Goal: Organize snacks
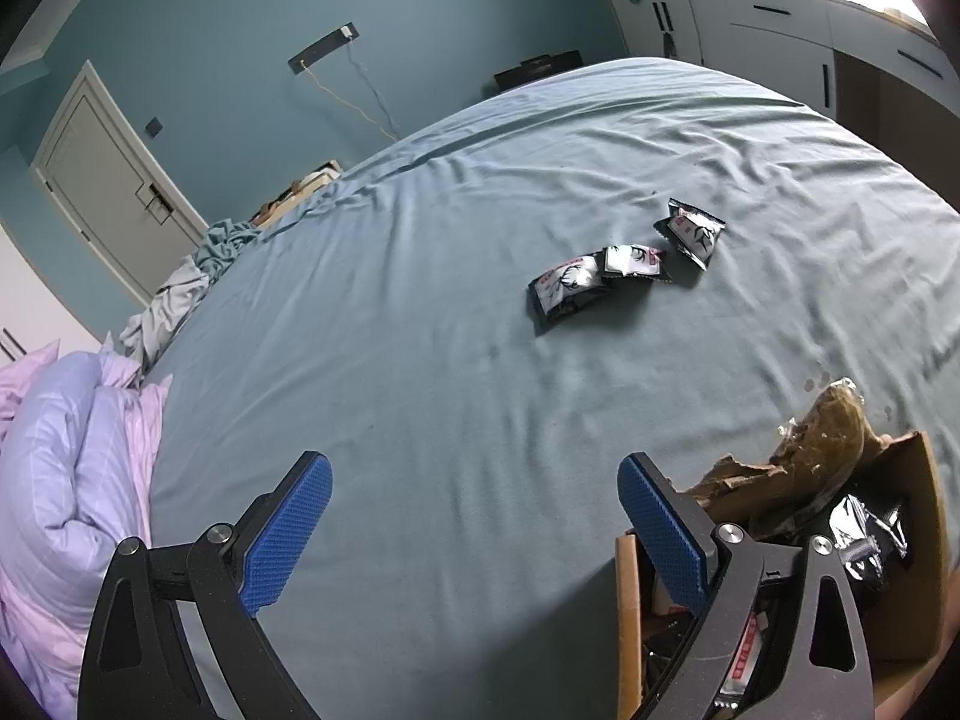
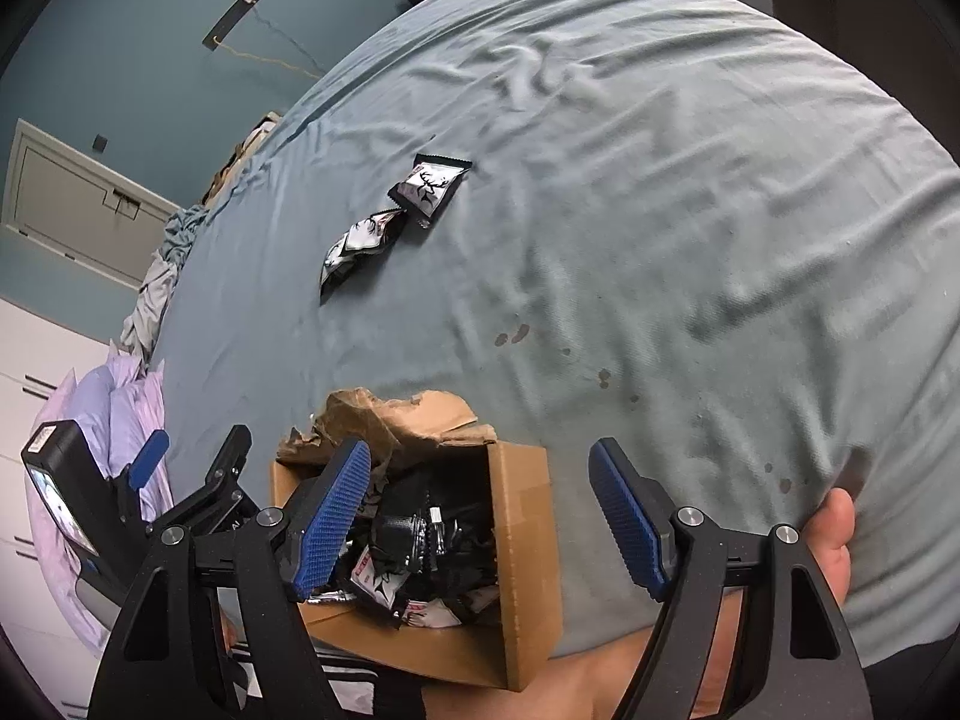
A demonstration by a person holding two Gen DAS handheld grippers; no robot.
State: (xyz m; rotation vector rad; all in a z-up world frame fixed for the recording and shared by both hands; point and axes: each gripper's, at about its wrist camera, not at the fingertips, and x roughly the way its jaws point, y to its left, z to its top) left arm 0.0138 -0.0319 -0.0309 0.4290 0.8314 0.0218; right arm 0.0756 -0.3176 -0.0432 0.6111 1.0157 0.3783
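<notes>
Three black-and-white snack packets (image 1: 624, 267) lie in a row on the grey-blue bed sheet; they also show in the right wrist view (image 2: 393, 213). An open cardboard box (image 2: 522, 540) with several more packets (image 2: 414, 552) sits at the bed's near edge; it also shows in the left wrist view (image 1: 900, 546). My left gripper (image 1: 474, 534) is open and empty, hovering left of the box. My right gripper (image 2: 480, 525) is open and empty above the box, its left finger over the opening. The left gripper also shows in the right wrist view (image 2: 192, 462).
A lilac duvet (image 1: 72, 480) is bunched at the bed's left edge, with crumpled cloth (image 1: 180, 294) beyond it. A door (image 1: 114, 180) and teal wall stand behind. White cabinets (image 1: 780, 30) are at the far right. Torn brown paper (image 1: 828, 432) sticks out of the box.
</notes>
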